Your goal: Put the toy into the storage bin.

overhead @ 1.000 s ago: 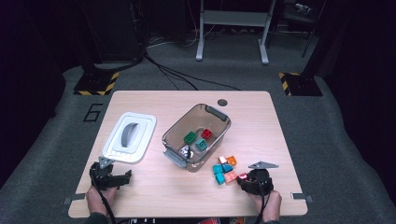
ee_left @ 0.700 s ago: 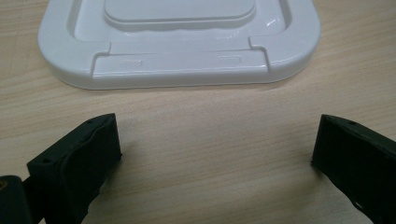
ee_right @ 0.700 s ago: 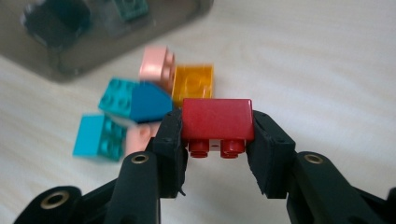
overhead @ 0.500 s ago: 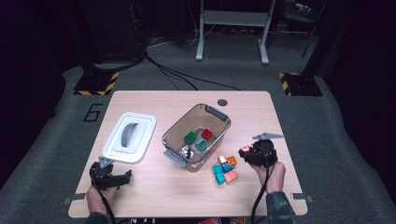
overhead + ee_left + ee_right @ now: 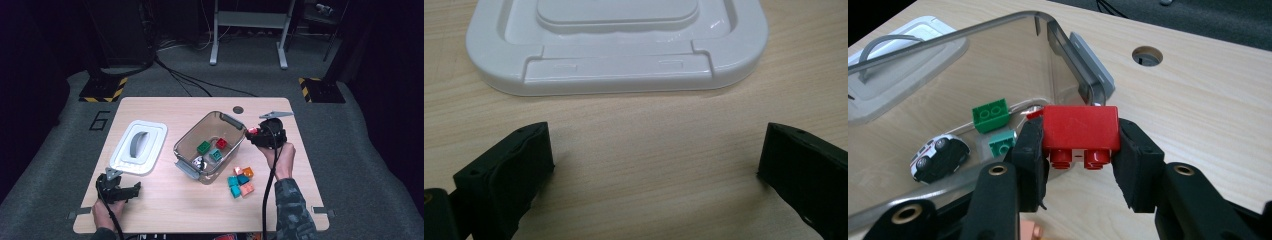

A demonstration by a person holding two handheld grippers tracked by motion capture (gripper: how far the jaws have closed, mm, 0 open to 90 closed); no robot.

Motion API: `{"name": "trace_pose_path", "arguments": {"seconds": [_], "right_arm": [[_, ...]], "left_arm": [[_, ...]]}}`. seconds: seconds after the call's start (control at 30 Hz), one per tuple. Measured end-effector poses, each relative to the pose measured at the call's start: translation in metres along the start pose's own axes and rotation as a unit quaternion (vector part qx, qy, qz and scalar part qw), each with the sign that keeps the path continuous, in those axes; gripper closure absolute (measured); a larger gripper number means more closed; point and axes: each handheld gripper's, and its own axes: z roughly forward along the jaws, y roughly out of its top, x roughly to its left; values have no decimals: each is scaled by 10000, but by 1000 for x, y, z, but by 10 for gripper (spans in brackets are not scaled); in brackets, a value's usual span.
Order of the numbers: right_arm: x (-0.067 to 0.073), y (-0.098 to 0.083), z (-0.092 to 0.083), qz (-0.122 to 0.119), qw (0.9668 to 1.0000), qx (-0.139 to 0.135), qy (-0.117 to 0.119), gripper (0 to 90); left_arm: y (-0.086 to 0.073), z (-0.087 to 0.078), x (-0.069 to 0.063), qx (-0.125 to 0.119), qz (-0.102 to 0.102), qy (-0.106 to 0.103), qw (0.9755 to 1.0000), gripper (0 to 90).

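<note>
A pale wooden table (image 5: pixel 165 200) stands in a dark room. The right gripper (image 5: pixel 1078 150) clamps a red brick (image 5: pixel 1080 129) between its pads, just beside the clear bin's (image 5: pixel 187 142) rim, seemingly above it. The left gripper (image 5: pixel 654 160) gapes empty, with the white lid (image 5: pixel 614 60) just ahead.
</note>
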Motion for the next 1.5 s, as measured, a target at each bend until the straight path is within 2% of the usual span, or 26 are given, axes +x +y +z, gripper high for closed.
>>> {"name": "trace_pose_path", "arguments": {"seconds": [0.33,0.53,0.6,0.73,0.87,0.93,1.1,1.17,1.33,1.5], "right_arm": [[14,20,38,-79,9994,302,131,587],[17,22,46,-125,9985,524,64,587],[18,23,50,-239,9980,583,4,586],[17,21,53,-230,9971,725,-88,585],[17,19,49,-159,9975,670,-153,564],[17,17,46,-135,9980,597,-173,494],[14,10,30,7,9991,404,-135,388],[10,2,21,73,9992,370,-137,330],[6,-22,4,158,9992,332,-161,260],[6,-45,-3,217,9990,351,-185,204]], "left_arm": [[0,0,0,4,-5,-4,10000,8],[0,0,0,6,-2,-4,10000,9],[0,0,0,5,-5,-3,10000,8],[0,0,0,6,-3,-2,10000,8],[0,0,0,5,-5,-4,10000,9],[0,0,0,6,-4,-4,10000,8],[0,0,0,6,-4,6,10000,8],[0,0,0,-1,-15,3,10000,8],[0,0,0,9,-8,10,10000,8],[0,0,0,10,-12,15,10000,8]]}}
